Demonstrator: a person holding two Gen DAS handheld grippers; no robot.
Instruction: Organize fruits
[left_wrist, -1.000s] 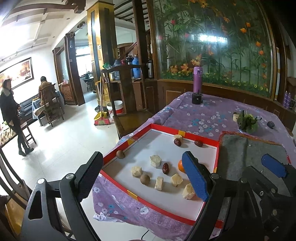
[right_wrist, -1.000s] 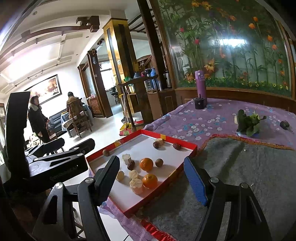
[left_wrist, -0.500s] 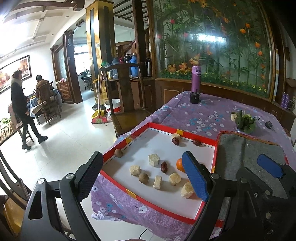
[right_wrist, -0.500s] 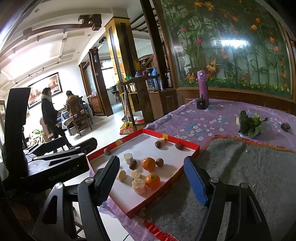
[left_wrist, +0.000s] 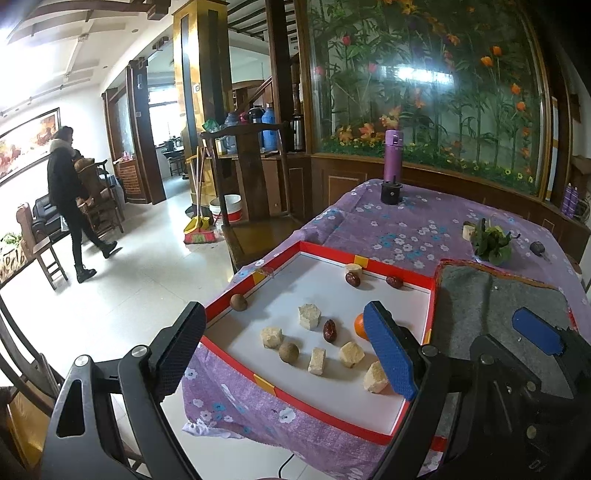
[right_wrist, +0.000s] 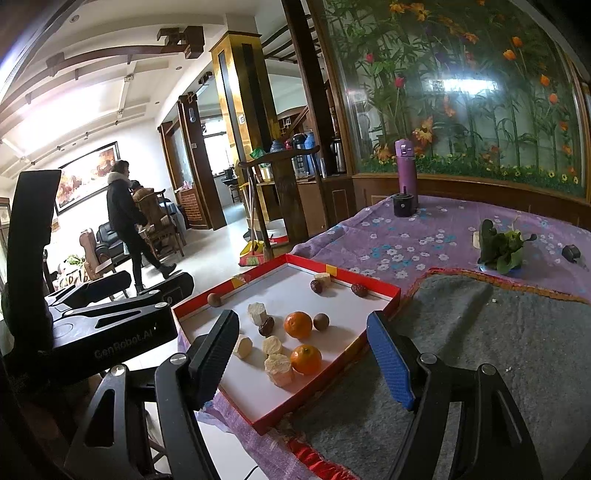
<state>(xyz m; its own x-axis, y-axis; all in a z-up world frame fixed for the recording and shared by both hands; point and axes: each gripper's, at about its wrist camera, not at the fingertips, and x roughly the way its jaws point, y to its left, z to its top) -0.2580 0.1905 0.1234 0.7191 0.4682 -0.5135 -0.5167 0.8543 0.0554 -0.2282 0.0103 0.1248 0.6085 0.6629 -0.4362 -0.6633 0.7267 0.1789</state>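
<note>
A red-rimmed white tray (left_wrist: 391, 272) (right_wrist: 373, 282) sits at the table's near left corner. It holds two oranges (right_wrist: 298, 324) (right_wrist: 306, 358), red dates (left_wrist: 329, 330) (right_wrist: 316, 286), brown round longans (left_wrist: 288, 352) (right_wrist: 321, 321) and several pale sugarcane chunks (left_wrist: 309, 315) (right_wrist: 279, 369). One longan (left_wrist: 238, 302) rests at the tray's left rim. My left gripper (left_wrist: 284, 350) is open and empty, held short of the tray. My right gripper (right_wrist: 301, 363) is open and empty, near the tray's right side.
A grey felt mat (right_wrist: 480, 332) lies right of the tray on the purple flowered cloth (left_wrist: 406, 221). A purple flask (left_wrist: 392, 155), a black cup (left_wrist: 391, 192) and a small green plant (left_wrist: 491, 242) stand farther back. A person (left_wrist: 68, 192) walks across the room at left.
Both grippers have stayed open and shifted slightly. The person in the background has walked to the right.
</note>
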